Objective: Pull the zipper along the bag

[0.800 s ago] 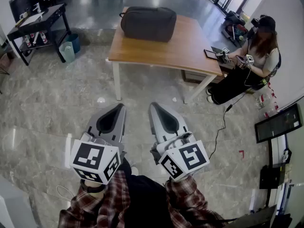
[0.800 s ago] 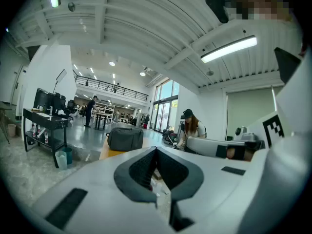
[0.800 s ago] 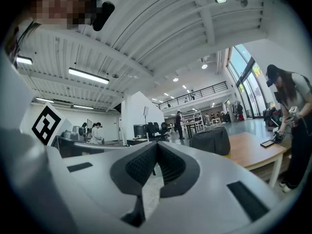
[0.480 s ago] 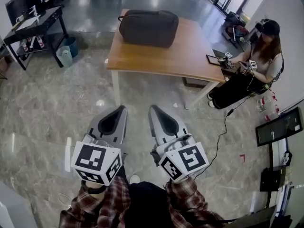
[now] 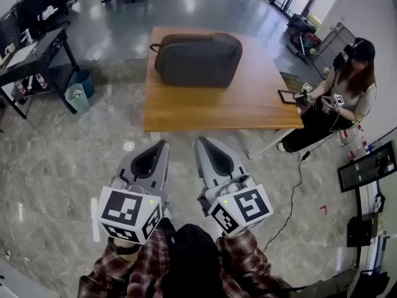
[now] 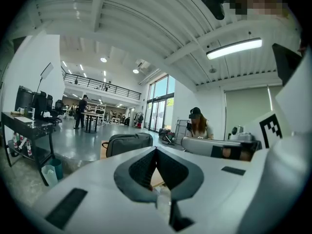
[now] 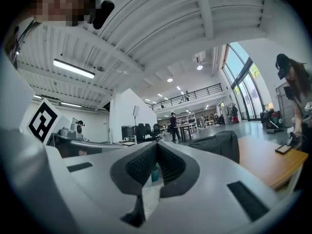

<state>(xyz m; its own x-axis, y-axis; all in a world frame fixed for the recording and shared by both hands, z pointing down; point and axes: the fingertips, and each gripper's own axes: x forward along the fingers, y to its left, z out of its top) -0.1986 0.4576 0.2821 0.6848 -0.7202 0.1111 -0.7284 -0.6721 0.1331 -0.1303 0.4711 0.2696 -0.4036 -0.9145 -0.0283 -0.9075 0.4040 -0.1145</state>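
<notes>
Left hand-held gripper (image 5: pixel 162 144): we see it low in the frame, left of centre. Its jaws are pressed together with nothing between them. It hangs over the floor, short of the bench.
Right hand-held gripper (image 5: pixel 200 140): just to the right of the left one, and roughly parallel to it. Its jaws are likewise closed tight and empty.
Bag (image 5: pixel 197 59): dark grey, lying lengthwise on the far left part of the bench top, in the upper middle of the frame. A strap loop shows at its left end. It is well apart from both grippers, and neither touches it.
Zipper: we cannot make it out from here.
Bench (image 5: pixel 248 101): a wooden top, bare apart from the bag and a tablet.
Tablet (image 5: pixel 289 96): on the bench's right edge.
Seated person (image 5: pixel 347 85): at the right of the frame, beside the bench's right corner, wearing a dark cap.
Floor (image 5: pixel 62 160): glossy grey stone.
Bin (image 5: pixel 79 97): pale teal, at the left of the frame, near a black rack (image 5: pixel 34 58).
</notes>
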